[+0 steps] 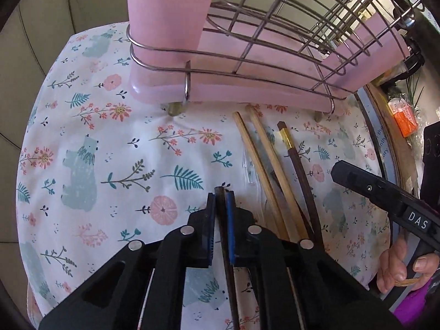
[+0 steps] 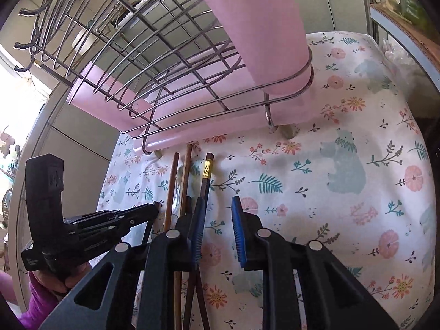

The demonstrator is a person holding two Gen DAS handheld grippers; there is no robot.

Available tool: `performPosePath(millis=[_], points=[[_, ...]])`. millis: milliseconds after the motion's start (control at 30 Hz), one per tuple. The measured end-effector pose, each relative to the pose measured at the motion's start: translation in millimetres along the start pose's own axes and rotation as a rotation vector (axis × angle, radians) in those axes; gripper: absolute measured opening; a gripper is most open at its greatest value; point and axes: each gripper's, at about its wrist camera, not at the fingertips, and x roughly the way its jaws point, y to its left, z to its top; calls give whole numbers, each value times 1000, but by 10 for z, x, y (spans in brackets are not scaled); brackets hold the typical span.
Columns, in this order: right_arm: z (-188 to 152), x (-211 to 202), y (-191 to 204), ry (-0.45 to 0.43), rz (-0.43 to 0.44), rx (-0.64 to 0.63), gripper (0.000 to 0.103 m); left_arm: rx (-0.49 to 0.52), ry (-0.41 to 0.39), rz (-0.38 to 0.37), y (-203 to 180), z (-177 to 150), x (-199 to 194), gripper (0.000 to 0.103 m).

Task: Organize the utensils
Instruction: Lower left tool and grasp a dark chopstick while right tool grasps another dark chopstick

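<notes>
Thin dark-brown wooden chopstick (image 1: 223, 220) is clamped between the blue pads of the left gripper (image 1: 221, 200), in front of the wire rack with pink plastic tray (image 1: 220, 63), while the right gripper (image 2: 218, 214) hovers with jaws apart beside the pale bamboo chopsticks (image 2: 176, 189).

Floral bear-print tablecloth (image 1: 115, 148), orange packet (image 1: 404, 119).

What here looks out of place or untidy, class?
The loose chopsticks lie on the floral cloth before the wire rack, crossing rather than sorted. The left gripper pinches one dark chopstick; the right gripper holds nothing.
</notes>
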Motion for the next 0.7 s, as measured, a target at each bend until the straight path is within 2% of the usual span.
performPosePath(millis=[367,533,700], points=[[154,352,167,86,1,-11,19,-80,-83,-62,231,-69,-186,6],[169,551,248,117,-49,-39,10,-90,-107,-83,332,-98,-321,6],[158,548,240,95,-52,-28,8,-97,-128,-92,422,-115,-431,6]])
